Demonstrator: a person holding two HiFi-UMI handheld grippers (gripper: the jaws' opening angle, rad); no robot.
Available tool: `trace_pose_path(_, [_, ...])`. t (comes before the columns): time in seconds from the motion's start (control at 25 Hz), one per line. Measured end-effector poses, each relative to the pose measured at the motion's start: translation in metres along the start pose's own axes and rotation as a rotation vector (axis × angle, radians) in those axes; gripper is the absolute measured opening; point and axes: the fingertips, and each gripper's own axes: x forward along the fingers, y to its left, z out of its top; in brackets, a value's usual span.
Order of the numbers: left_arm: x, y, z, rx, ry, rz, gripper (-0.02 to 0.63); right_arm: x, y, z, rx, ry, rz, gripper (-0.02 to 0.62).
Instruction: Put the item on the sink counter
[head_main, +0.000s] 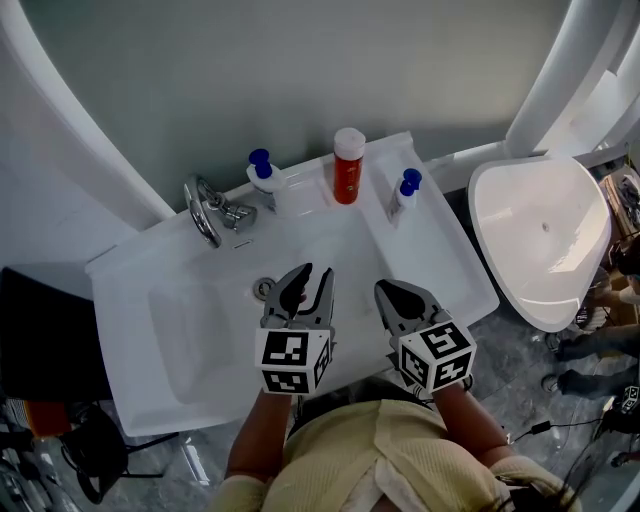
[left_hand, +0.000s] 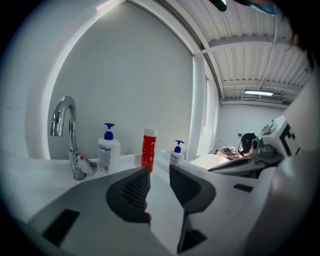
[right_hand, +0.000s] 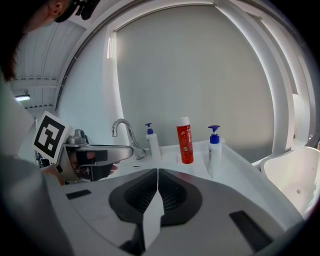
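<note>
I hold both grippers low over the basin (head_main: 215, 325), near its front edge, and neither carries anything. The left gripper (left_hand: 159, 169) has its jaws partly spread, with only a bare gap between the ribbed pads. The right gripper (right_hand: 156, 172) has its jaws pressed together on nothing.

The item I take to be the task's thing, the red bottle (head_main: 347, 172) with a white cap, stands upright at the back edge of the sink counter (head_main: 455, 275). It is between two white pump bottles, one (head_main: 264, 178) beside the faucet (head_main: 210, 208), the other (head_main: 405, 192) toward the back right corner. So I judge the placing done, or nearly so.

If I must take it again, I expect a light, stiff plastic cylinder with a smooth wall that could slip or turn in the pads. It is tall for its base, so a nudge near the cap could tip it. I would close on the middle of the body, below the cap, squarely from the front, and keep clear of both pump bottles.
</note>
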Motion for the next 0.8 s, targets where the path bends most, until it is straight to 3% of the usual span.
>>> trace_pose_path(0.36, [-0.032,0.012,-0.007,0.009,0.007,0.061,0.081,-0.005,0.008,0.001,-0.003,-0.014,-0.011,0.026])
trace_pose_path(0.8, [-0.052,0.017,-0.018,-0.027,0.025,0.087,0.058,-0.01,0.009,0.002,-0.003,-0.027,-0.023,0.026])
